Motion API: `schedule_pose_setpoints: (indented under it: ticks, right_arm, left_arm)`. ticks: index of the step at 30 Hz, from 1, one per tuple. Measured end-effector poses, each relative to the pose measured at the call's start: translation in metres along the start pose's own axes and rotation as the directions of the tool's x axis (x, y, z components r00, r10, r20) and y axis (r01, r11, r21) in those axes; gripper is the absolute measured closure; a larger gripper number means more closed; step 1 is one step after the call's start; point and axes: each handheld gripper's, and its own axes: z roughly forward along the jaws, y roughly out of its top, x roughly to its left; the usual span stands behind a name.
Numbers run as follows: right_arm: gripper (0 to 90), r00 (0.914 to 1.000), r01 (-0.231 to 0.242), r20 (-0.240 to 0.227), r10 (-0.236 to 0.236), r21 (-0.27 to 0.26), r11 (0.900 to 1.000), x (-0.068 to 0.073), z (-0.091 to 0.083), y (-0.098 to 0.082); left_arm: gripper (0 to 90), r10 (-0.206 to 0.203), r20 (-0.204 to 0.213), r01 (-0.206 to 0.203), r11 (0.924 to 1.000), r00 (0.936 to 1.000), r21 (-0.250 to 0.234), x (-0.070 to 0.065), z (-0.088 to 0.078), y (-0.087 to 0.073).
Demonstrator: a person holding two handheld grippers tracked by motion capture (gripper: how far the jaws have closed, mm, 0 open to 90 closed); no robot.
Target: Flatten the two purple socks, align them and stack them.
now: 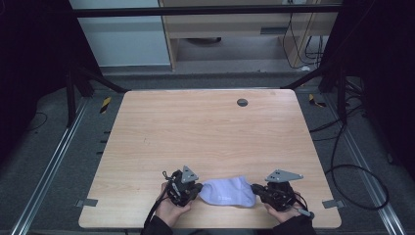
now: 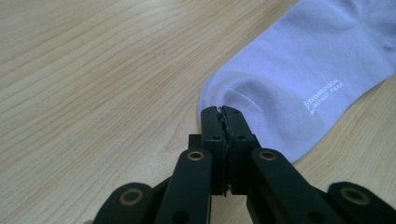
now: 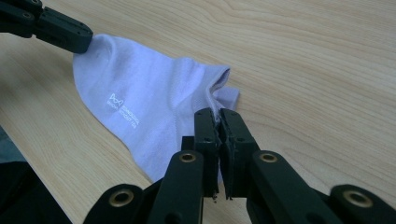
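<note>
A pale lilac ankle sock (image 1: 229, 192) with small white print lies flat near the table's front edge, between my two grippers. My left gripper (image 1: 198, 189) is shut on the sock's rounded toe end (image 2: 261, 88); its jaws (image 2: 221, 113) meet with the fabric edge pinched between them. My right gripper (image 1: 255, 189) is shut on the opposite, cuff end, with its tips (image 3: 219, 115) closed over the sock (image 3: 140, 93) just below the opening. In the right gripper view the left gripper (image 3: 70, 35) grips the far corner of the sock.
The wooden table (image 1: 205, 127) stretches away beyond the sock, with a dark round grommet (image 1: 242, 102) near its far edge. The person's hands come in at the front edge. Cables (image 1: 352, 171) lie on the floor to the right.
</note>
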Motion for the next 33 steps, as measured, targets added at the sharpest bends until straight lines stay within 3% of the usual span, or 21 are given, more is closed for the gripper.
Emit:
schedule_pose_setpoints:
  ticks: [12,16,23,25,28,30,33]
  right_arm:
    - [84.6,0.9997,-0.008,0.021,0.007,0.037,0.999,-0.006,0.01,-0.005]
    - [79.1,0.9994,-0.004,0.035,0.003,0.049,0.999,-0.006,0.015,-0.007]
    - [64.8,0.9986,0.029,0.046,-0.026,-0.052,0.998,-0.006,0.011,-0.006]
    - [66.4,0.9988,0.033,0.04,-0.03,-0.072,0.997,-0.006,0.01,-0.005]
    - [74.5,0.9992,0.04,0.007,-0.039,-0.092,0.995,-0.003,0.013,-0.003]
    - [80.1,0.9985,0.049,-0.022,-0.051,-0.087,0.995,0.0,0.017,-0.003]
    - [87.0,0.9969,0.057,-0.052,-0.059,-0.047,0.997,0.003,0.029,-0.004]
  left_arm:
    - [87.4,0.004,-0.015,-0.003,0.9998,0.9999,0.019,0.001,0.009,-0.003]
    - [83.8,0.004,-0.024,-0.003,0.9999,0.9997,0.013,0.001,0.008,-0.003]
    - [69.2,-0.004,-0.047,0.001,0.9973,0.9989,-0.074,0.001,-0.007,0.004]
    - [68.7,0.003,-0.039,-0.008,0.9938,0.9992,-0.111,-0.003,-0.01,0.008]
    - [72.3,0.031,-0.019,-0.033,0.9917,0.9994,-0.125,-0.012,-0.004,0.012]
    - [79.3,0.067,0.003,-0.067,0.9923,0.9977,-0.105,-0.02,0.007,0.014]
    - [82.2,0.101,0.003,-0.1,0.993,0.9949,-0.063,-0.026,0.021,0.012]
